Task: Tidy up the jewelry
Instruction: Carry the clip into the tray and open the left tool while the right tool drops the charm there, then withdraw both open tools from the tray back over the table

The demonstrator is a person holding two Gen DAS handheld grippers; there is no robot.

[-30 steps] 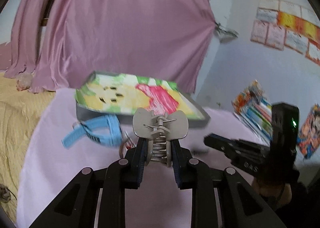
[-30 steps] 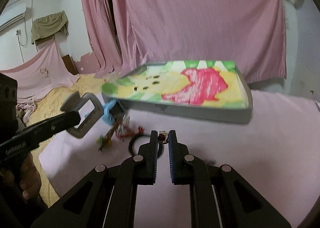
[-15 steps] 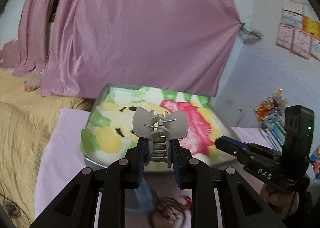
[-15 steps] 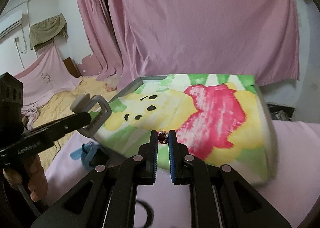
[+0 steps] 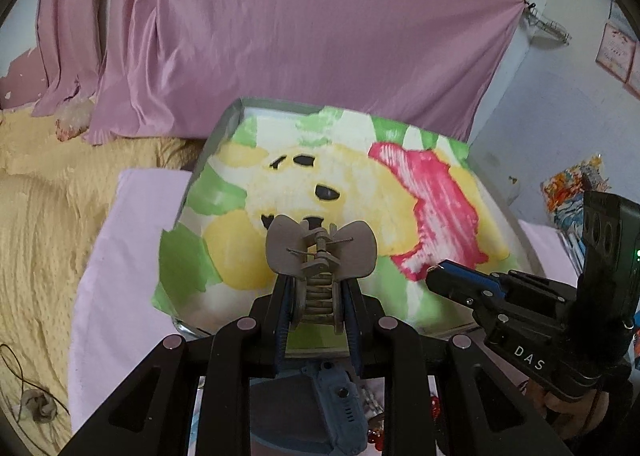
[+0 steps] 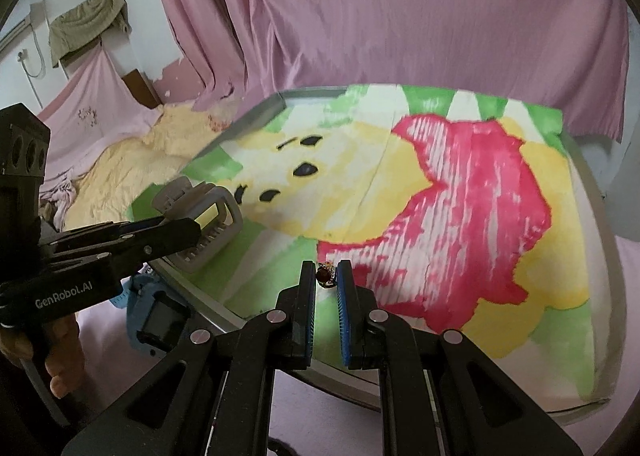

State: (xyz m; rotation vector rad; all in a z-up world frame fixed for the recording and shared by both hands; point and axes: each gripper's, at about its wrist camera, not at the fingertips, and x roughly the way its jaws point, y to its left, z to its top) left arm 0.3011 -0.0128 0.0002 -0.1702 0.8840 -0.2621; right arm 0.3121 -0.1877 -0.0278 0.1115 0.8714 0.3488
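Left wrist view: our left gripper (image 5: 320, 296) clenched on grey claw hair clip (image 5: 320, 256), above tray (image 5: 224, 135) near edge.

Right wrist view: our right gripper (image 6: 327, 282) pinching red-stone ring (image 6: 325, 276) over tray (image 6: 600, 223) near edge; blue clip (image 6: 154, 316) beside tray's near-left corner.

Before you, a pink curtain (image 5: 312, 35) hangs in folds across the back wall. To your left lies a bed under a yellow blanket (image 5: 44, 223); a pale painted wall (image 5: 560, 127) with pinned papers (image 5: 618, 49) stands to your right. An olive cloth (image 6: 86, 25) hangs high on the far wall.
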